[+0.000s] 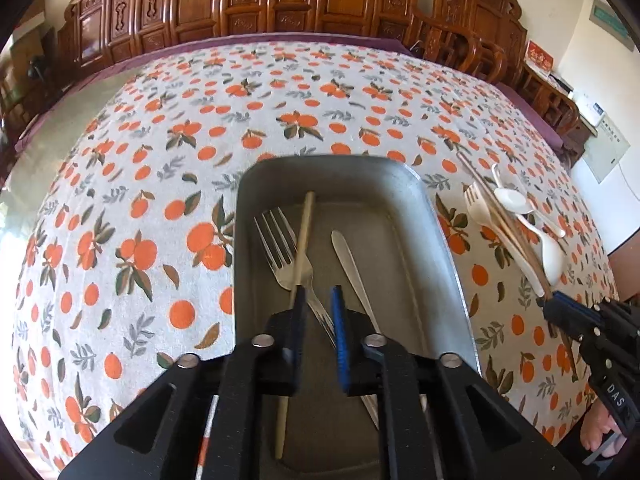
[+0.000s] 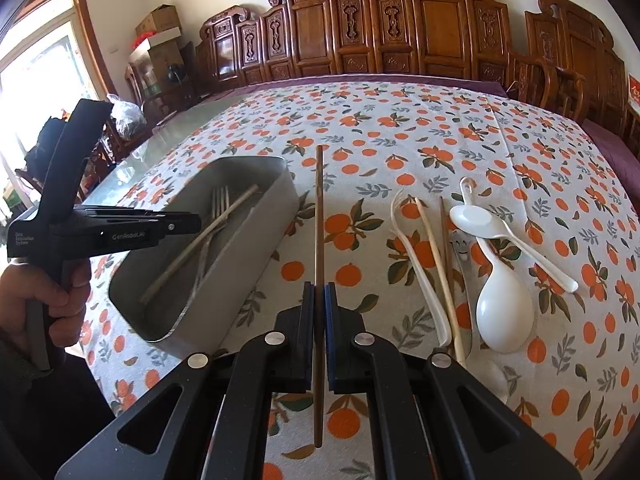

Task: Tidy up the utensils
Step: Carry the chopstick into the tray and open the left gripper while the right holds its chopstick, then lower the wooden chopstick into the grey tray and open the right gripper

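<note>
Step in hand: left gripper (image 1: 318, 300) hovers over the metal tray (image 1: 444, 240), fingers slightly apart, nothing clamped; a light chopstick (image 1: 303, 236) lies in the tray beside a fork (image 1: 280, 248) and a knife (image 1: 352, 264).
Right gripper (image 2: 319, 292): fingers clamped on a dark chopstick (image 2: 319, 208), over the worktop (image 2: 400, 120) just beside the tray.
Next move: carry the dark chopstick over the tray rim, then part the fingers.
Remaining: white spoons (image 2: 504, 308) and other pieces toward the worktop's right edge.
Hidden: handle ends in the tray sit behind the left fingers; the piece under the spoons is unclear.

A tray (image 2: 224, 280) sits on the table (image 2: 400, 140); a fork (image 1: 280, 252), a chopstick (image 1: 302, 236) and a knife (image 1: 352, 268) lie in it. Right of the tray lies a group of spoons (image 2: 504, 308), chopsticks (image 2: 438, 264) and a fork (image 2: 416, 260); chairs (image 2: 400, 20) stand behind the table.
</note>
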The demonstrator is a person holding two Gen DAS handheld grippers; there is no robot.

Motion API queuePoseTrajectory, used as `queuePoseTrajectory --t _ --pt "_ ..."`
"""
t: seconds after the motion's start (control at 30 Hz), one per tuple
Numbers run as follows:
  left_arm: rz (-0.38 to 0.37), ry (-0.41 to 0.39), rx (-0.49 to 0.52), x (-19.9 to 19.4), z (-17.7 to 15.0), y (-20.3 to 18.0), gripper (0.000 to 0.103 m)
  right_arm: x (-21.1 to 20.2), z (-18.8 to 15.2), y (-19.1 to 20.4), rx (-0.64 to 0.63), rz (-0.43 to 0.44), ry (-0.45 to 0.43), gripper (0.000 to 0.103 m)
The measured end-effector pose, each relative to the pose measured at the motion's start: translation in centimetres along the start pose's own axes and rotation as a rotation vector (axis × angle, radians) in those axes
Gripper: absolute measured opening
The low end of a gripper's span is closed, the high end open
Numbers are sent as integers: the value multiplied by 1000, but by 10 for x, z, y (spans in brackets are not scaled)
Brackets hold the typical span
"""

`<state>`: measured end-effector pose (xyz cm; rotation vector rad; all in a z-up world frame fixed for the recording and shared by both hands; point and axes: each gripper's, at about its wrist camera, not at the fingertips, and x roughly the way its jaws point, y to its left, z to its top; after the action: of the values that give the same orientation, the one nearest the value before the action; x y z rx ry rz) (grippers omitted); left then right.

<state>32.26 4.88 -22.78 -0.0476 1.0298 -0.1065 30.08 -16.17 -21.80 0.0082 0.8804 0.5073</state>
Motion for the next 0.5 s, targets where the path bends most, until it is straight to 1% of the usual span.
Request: queuePoseTrajectory --t 0.23,0.5 --pt "-4 -57 5 -21 5 6 14 -8 7 25 -3 26 -12 6" --pt "0 -98 -13 -37 9 24 14 10 22 58 27 83 18 6"
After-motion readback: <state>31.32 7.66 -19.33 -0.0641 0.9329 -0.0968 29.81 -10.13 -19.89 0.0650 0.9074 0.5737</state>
